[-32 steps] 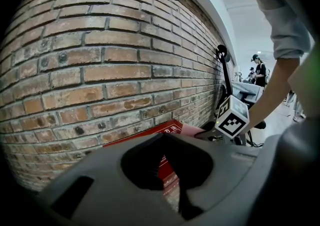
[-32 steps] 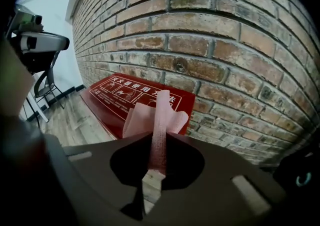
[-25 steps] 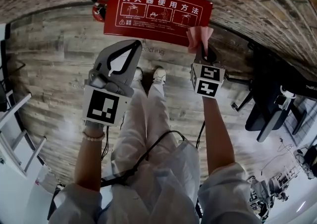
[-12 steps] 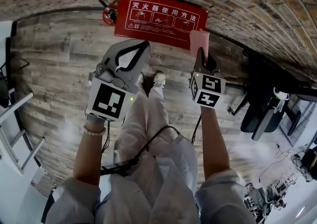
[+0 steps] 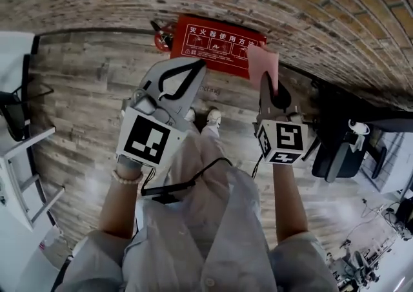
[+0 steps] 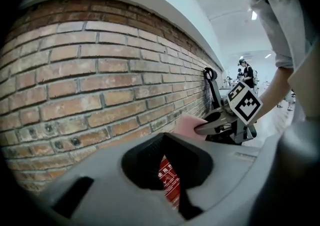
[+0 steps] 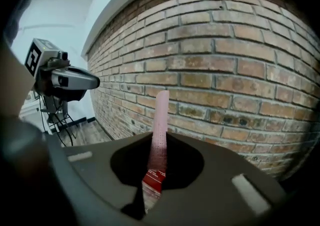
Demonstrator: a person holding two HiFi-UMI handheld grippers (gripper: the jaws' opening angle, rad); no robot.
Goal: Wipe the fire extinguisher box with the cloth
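Though it spreads broad overhead, right claw (image 7: 156, 167) pinches cloth (image 7: 161, 120) edge-on.

Head view: from above, steeply down onto the floor (image 5: 84, 90) and the fire extinguisher box (image 5: 216, 44).
Gripper views: close to the brick wall (image 6: 90, 70), apparently facing it obliquely.
Shared: box, wall.

Left gripper (image 5: 193, 68): held out in front of the torso, pointing forward; jaw tips together, nothing between them.
Right gripper (image 5: 266, 81): level with the left and apart from it; jaws clamped on a pink cloth (image 5: 263, 63) that stands up edge-on from them.
Left forearm (image 5: 119, 210): bare, stretched forward.
Right forearm (image 5: 288, 197): bare, stretched forward.
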